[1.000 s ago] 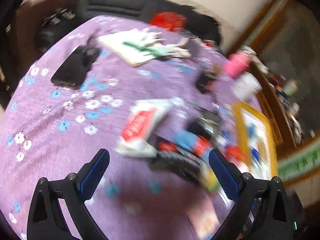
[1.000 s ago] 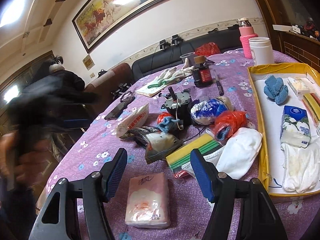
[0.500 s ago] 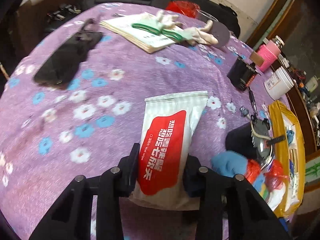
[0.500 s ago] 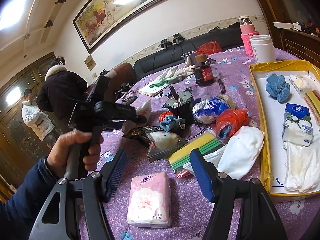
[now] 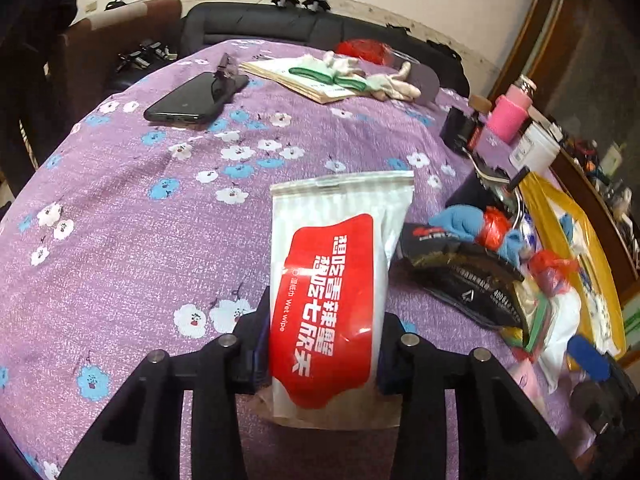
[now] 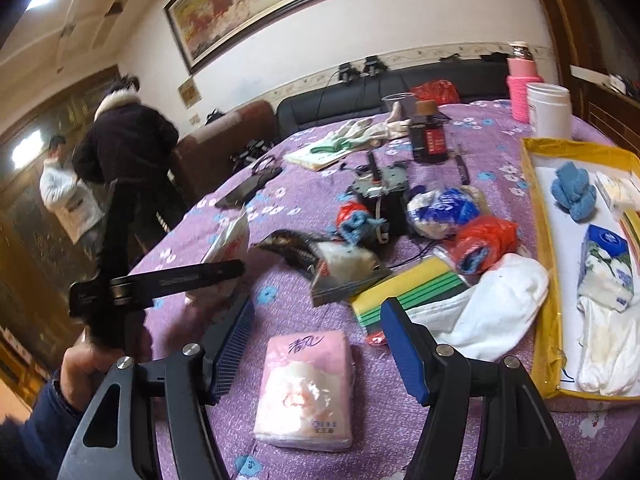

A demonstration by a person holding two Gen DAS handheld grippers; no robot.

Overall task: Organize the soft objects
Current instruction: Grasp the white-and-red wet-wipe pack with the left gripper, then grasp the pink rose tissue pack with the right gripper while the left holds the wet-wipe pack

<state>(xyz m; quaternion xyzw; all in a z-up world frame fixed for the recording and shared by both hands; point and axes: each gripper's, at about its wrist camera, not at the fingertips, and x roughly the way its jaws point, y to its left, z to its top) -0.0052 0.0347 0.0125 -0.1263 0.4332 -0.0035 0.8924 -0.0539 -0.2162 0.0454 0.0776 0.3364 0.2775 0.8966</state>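
- Left gripper (image 5: 324, 344): jaws just closed in, now clamped on wipes pack (image 5: 336, 276), lower centre of left view, over purple cloth (image 5: 120, 220).
- Right gripper (image 6: 316, 340): jaws wide apart, holding nothing, above pink tissue pack (image 6: 306, 390), bottom centre.
- Yellow tray (image 6: 538, 216) at right edge.

Left gripper (image 5: 322, 354) jaws clamped on wet wipe pack (image 5: 334, 276), purple floral tablecloth (image 5: 132, 240), black phone (image 5: 192, 100) beyond
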